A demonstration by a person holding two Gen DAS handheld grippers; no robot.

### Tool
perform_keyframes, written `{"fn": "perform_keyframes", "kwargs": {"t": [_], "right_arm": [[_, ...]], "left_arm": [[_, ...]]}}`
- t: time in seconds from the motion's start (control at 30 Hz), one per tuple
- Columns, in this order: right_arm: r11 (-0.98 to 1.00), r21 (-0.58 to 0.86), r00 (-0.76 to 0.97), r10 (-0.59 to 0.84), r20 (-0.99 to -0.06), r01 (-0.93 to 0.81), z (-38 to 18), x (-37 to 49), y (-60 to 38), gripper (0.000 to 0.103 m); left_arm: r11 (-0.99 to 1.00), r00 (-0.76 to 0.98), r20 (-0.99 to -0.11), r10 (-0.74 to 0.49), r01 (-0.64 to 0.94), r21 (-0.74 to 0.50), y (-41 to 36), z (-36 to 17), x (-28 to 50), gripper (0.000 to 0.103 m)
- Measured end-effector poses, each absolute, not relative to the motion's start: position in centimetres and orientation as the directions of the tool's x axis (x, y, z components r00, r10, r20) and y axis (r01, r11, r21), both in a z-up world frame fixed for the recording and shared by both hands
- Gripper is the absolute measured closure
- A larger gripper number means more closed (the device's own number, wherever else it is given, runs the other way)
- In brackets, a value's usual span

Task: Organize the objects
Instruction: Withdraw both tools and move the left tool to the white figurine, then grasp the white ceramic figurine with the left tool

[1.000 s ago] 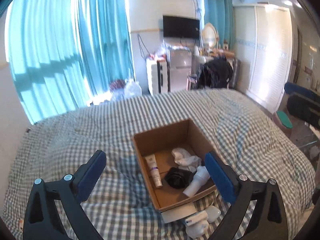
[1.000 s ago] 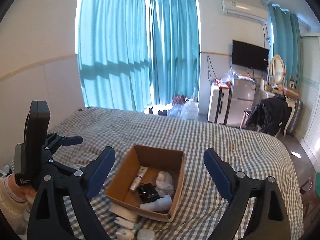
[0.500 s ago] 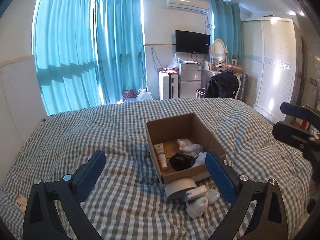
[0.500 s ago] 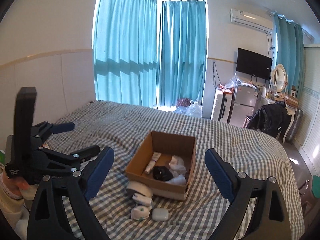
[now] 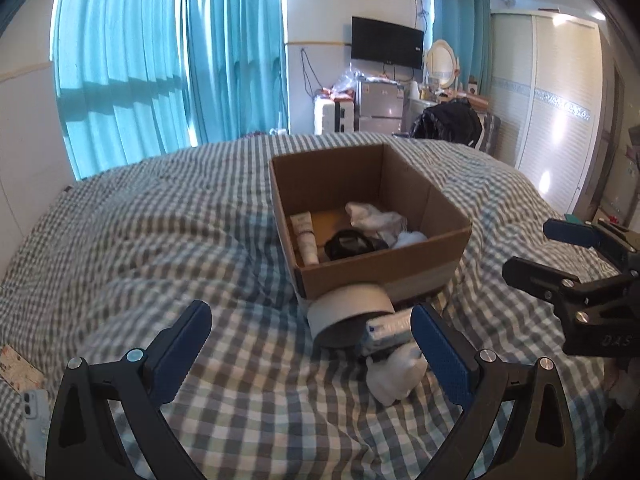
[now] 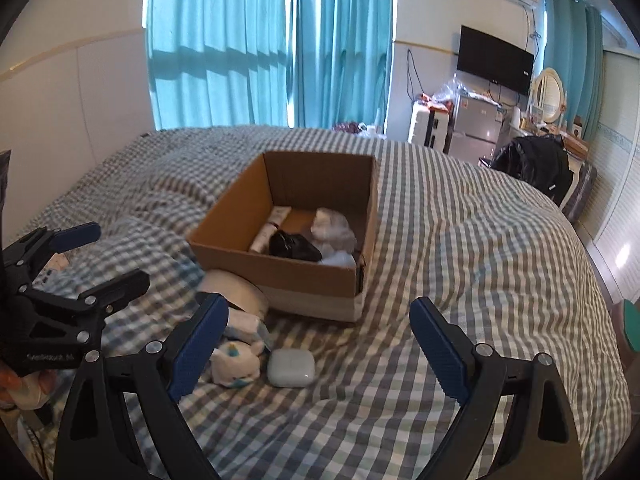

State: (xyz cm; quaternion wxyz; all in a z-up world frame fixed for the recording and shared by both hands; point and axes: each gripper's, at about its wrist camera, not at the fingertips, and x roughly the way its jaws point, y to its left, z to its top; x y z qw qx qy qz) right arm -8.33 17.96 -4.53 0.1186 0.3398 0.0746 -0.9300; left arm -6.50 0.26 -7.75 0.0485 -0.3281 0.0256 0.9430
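While both sit spread wide with nothing in them, the left claw (image 5: 310,346) hovers by the tape roll (image 5: 350,314), the cardboard box (image 6: 288,236) rests mid-bed, and the right claw (image 6: 318,342) hangs above the white case (image 6: 291,368).

Home bedroom: checked bed (image 6: 460,240), teal curtains (image 6: 260,40), wall TV (image 5: 387,42), wardrobe (image 5: 556,100), vanity mirror (image 5: 441,62).

The bed cover (image 6: 460,240) has a check pattern of grey and white. The cardboard box (image 6: 280,268) in the centre is brown, with a pale band along its bottom edge. Inside it lie a cream tube (image 5: 305,236), a black thing (image 5: 352,243) and white crumpled things (image 5: 376,218). The curtains (image 6: 260,40) at the top are turquoise. Both grippers are black with blue pads (image 6: 200,344). A small case (image 6: 291,368) on the bed is pale grey.
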Motion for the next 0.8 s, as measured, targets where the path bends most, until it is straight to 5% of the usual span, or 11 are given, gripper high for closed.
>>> {"fn": "perform_keyframes", "kwargs": {"t": [0.63,0.8], "right_arm": [[-0.977,0.011,-0.675,-0.155,-0.721,0.213,-7.6,-10.2,19.5,0.011],[-0.982,0.033,-0.663,-0.149,-0.734,0.185,-8.1,-10.4,20.0,0.011]], "left_arm": [[-0.973,-0.563,-0.811,0.162,-0.229,-0.035,6.0,-15.4,-8.0,0.015],[-0.976,-0.491,-0.851,0.186,-0.192,-0.102,5.9,-17.6,-9.8,0.046]]}}
